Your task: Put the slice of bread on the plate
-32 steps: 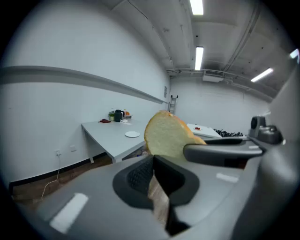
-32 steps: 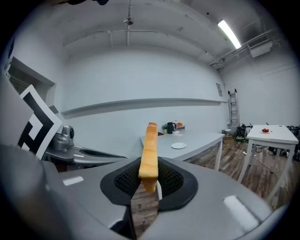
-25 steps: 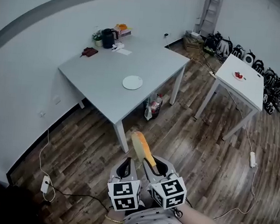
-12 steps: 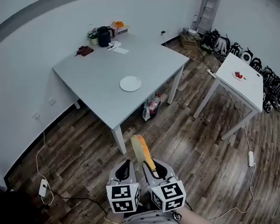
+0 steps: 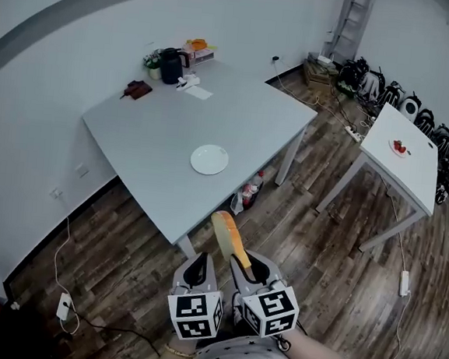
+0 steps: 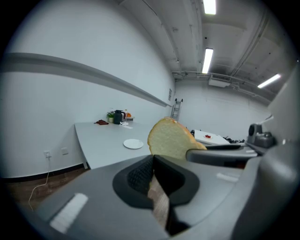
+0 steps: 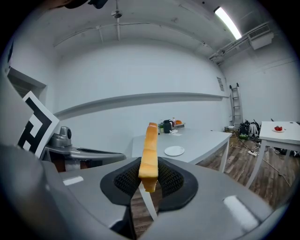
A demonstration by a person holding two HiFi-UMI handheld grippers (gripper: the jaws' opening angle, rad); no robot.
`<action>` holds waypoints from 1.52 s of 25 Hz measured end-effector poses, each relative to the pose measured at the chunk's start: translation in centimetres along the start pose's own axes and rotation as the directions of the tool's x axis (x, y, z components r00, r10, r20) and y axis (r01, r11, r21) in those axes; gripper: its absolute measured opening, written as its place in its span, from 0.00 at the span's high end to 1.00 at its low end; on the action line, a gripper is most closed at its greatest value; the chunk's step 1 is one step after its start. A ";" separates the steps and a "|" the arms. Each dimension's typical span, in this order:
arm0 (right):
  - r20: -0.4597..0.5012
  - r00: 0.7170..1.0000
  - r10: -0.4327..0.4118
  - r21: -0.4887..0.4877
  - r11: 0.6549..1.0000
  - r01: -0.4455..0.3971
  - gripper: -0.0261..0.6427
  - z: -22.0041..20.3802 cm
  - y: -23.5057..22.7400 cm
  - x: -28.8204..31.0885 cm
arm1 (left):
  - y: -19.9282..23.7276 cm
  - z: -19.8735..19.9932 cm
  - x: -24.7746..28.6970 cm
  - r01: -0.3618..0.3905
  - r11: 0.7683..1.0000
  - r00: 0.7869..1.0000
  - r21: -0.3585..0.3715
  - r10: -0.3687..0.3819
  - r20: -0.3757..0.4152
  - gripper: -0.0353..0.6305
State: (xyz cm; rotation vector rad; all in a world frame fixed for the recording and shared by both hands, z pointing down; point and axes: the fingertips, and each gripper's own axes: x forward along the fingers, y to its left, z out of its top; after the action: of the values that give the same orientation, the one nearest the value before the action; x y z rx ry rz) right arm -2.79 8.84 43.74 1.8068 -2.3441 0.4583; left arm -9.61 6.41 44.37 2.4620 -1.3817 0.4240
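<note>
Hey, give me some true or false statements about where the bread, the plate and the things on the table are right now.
1. The right gripper holds the slice of bread. True.
2. The white plate has bread on it. False: it is bare.
3. The plate lies on the large grey table. True.
4. The black jug stands right beside the plate. False: it stands at the table's far end by the wall, well apart from the plate.
</note>
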 end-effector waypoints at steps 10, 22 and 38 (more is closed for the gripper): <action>-0.019 0.997 0.081 -0.035 0.996 -0.081 0.84 3.1 -7.8 7.0 | -0.5 3.9 9.8 -0.061 0.997 0.998 -0.043 0.062 0.023 0.94; -0.036 0.988 0.149 0.009 0.989 -0.149 0.83 4.5 -12.0 12.0 | 0.6 5.2 15.0 -0.156 0.985 0.988 -0.068 0.155 -0.007 0.94; -0.140 0.961 0.240 -0.016 0.969 -0.245 0.84 6.8 -14.9 25.8 | 8.4 9.0 26.1 -0.239 0.961 0.971 -0.137 0.241 -0.004 0.94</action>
State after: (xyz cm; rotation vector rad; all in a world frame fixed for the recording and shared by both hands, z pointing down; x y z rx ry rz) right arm 5.17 -20.50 47.29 1.4290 -2.4702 0.5506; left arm -2.81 -21.48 47.12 2.2006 -1.6648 0.3533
